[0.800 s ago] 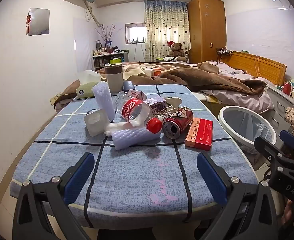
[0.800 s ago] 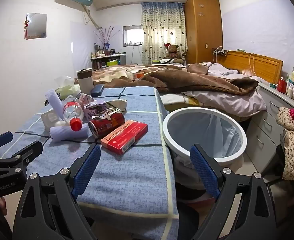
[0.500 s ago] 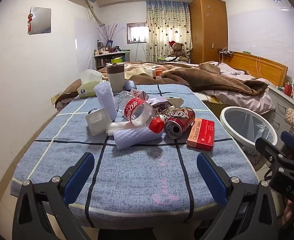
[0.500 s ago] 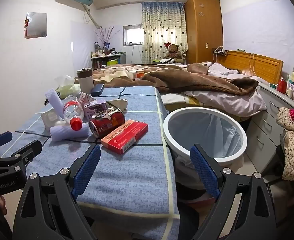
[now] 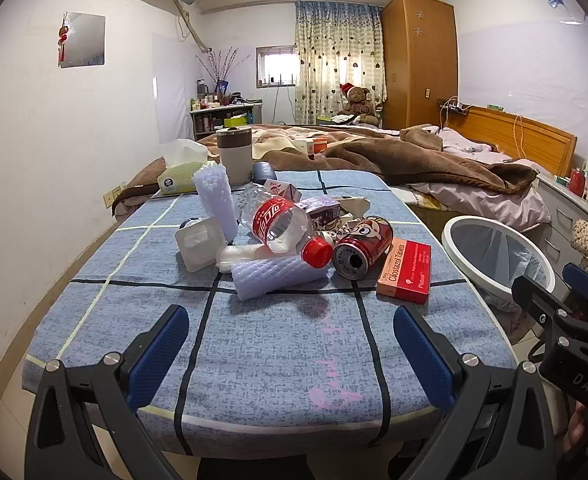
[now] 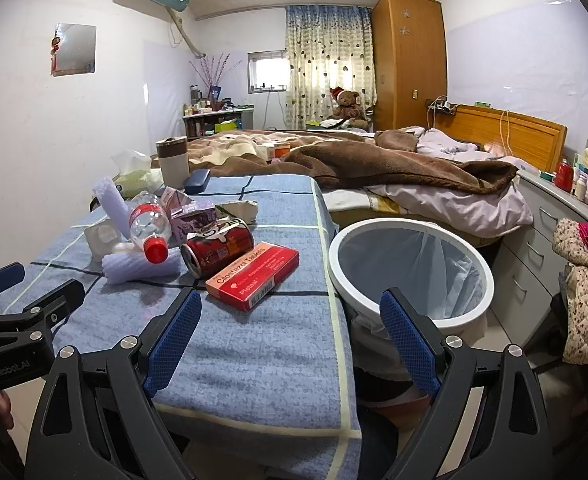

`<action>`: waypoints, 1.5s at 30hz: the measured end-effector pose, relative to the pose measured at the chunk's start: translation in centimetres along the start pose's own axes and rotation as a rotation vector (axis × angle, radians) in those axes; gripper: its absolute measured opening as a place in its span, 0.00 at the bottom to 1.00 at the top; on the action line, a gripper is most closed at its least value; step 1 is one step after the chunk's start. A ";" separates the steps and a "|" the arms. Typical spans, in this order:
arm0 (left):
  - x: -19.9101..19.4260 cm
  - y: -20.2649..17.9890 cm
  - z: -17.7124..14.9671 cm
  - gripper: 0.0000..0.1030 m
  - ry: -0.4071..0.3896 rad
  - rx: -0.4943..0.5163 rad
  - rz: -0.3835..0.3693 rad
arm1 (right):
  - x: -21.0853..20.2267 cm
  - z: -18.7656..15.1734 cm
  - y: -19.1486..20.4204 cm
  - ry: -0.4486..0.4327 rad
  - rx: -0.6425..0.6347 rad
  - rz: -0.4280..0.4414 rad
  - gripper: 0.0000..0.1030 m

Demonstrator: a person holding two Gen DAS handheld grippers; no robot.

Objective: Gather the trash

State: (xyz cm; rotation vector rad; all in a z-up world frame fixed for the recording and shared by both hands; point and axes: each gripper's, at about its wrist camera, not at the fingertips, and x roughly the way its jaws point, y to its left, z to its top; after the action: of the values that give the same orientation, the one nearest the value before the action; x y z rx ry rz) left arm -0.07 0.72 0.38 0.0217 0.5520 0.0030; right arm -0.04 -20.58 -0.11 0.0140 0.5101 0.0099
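1. Left wrist view: my left hand-held gripper (image 5: 289, 354) is spread wide over the worktop (image 5: 253, 344), empty; bottle (image 5: 281, 226), can (image 5: 360, 246) and tablet box (image 5: 406, 270) lie ahead.
2. Right wrist view: my right hand-held gripper (image 6: 289, 338) gapes wide, empty; the bin (image 6: 412, 270) stands just beside the worktop's edge.

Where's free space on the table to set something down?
Bare cloth runs from the near table edge up to the foam sleeve and pill box. Crowded mid-table: bottle and can touch.
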 end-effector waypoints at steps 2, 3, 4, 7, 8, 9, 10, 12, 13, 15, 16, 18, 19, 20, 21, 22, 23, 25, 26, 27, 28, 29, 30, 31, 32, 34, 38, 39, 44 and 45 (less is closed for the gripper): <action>0.0 0.0 0.0 1.00 0.001 0.001 0.000 | -0.1 0.2 0.1 0.000 0.000 -0.001 0.90; 0.0 0.0 0.0 1.00 0.000 0.000 -0.001 | -0.1 0.2 0.0 0.000 0.000 -0.002 0.90; 0.0 0.0 0.0 1.00 0.000 0.000 -0.001 | -0.1 0.2 0.0 -0.001 0.001 -0.002 0.90; 0.1 0.1 0.0 1.00 0.000 -0.001 -0.001 | -0.1 0.1 0.1 0.001 -0.003 -0.002 0.90; 0.1 0.1 0.0 1.00 0.001 -0.002 -0.001 | -0.1 0.2 0.1 0.000 -0.002 -0.001 0.90; 0.1 0.1 0.0 1.00 0.001 -0.003 -0.001 | -0.1 0.2 0.1 0.000 -0.002 -0.002 0.90; 0.1 0.2 0.0 1.00 0.002 -0.004 0.000 | -0.1 0.2 0.1 -0.001 -0.002 -0.003 0.90; 0.2 0.3 0.0 1.00 0.002 -0.006 0.000 | -0.1 0.2 0.1 0.001 -0.003 -0.003 0.90; 0.2 0.3 0.1 1.00 0.002 -0.006 0.000 | -0.1 0.2 0.1 0.001 -0.003 -0.003 0.90; 0.2 0.3 0.1 1.00 0.001 -0.008 0.002 | -0.1 0.2 0.1 0.001 -0.003 -0.003 0.90; 0.2 0.4 0.0 1.00 0.000 -0.009 0.001 | -0.1 0.2 0.1 0.001 -0.003 -0.003 0.90; 0.2 0.4 0.0 1.00 -0.001 -0.011 0.003 | -0.1 0.2 0.1 0.001 -0.004 -0.004 0.90; 0.2 0.4 -0.1 1.00 -0.002 -0.011 0.003 | -0.1 0.2 0.1 0.002 -0.004 -0.004 0.90; 0.2 0.4 -0.1 1.00 -0.002 -0.011 0.004 | -0.1 0.2 0.1 0.001 -0.004 -0.004 0.90; 0.2 0.4 -0.1 1.00 -0.002 -0.011 0.003 | -0.1 0.2 0.1 0.001 -0.004 -0.004 0.90; 0.2 0.4 -0.1 1.00 -0.002 -0.011 0.003 | -0.1 0.2 0.1 0.001 -0.004 -0.004 0.90; 0.2 0.4 -0.1 1.00 -0.002 -0.011 0.004 | -0.1 0.2 0.1 0.002 -0.005 -0.004 0.90; 0.2 0.4 -0.1 1.00 -0.002 -0.011 0.002 | -0.1 0.2 0.1 0.001 -0.005 -0.003 0.90; 0.2 0.4 -0.1 1.00 -0.002 -0.010 0.003 | -0.1 0.2 0.2 0.001 -0.006 -0.004 0.90; 0.2 0.5 -0.1 1.00 -0.001 -0.011 0.003 | -0.1 0.2 0.2 0.001 -0.007 -0.004 0.90; 0.2 0.5 -0.1 1.00 -0.001 -0.013 0.003 | -0.1 0.2 0.1 0.001 -0.006 -0.004 0.90; 0.2 0.5 -0.1 1.00 -0.001 -0.012 0.003 | -0.2 0.3 0.2 0.001 -0.005 -0.004 0.90; 0.2 0.5 -0.1 1.00 0.000 -0.013 0.004 | -0.2 0.3 0.2 0.001 -0.006 -0.005 0.90; 0.2 0.6 -0.1 1.00 -0.001 -0.015 0.004 | -0.2 0.3 0.2 0.002 -0.006 -0.005 0.90; 0.2 0.6 -0.1 1.00 0.000 -0.014 0.004 | -0.2 0.3 0.2 0.001 -0.006 -0.005 0.90; 0.1 0.6 -0.1 1.00 -0.001 -0.015 0.005 | -0.2 0.3 0.2 0.000 -0.007 -0.005 0.90; 0.1 0.7 -0.1 1.00 0.000 -0.016 0.005 | -0.2 0.3 0.2 0.001 -0.007 -0.005 0.90; 0.2 0.7 -0.1 1.00 0.001 -0.015 0.005 | -0.2 0.3 0.2 0.000 -0.008 -0.005 0.90; 0.1 0.7 -0.1 1.00 -0.001 -0.015 0.005 | -0.2 0.3 0.2 0.001 -0.008 -0.006 0.90; 0.2 0.7 -0.1 1.00 -0.001 -0.015 0.005 | -0.2 0.3 0.2 0.000 -0.009 -0.006 0.90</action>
State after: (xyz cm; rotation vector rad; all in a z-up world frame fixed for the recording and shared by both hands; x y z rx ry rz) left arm 0.01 1.43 0.24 0.0083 0.5513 0.0118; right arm -0.10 -20.34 0.28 0.0038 0.5105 0.0059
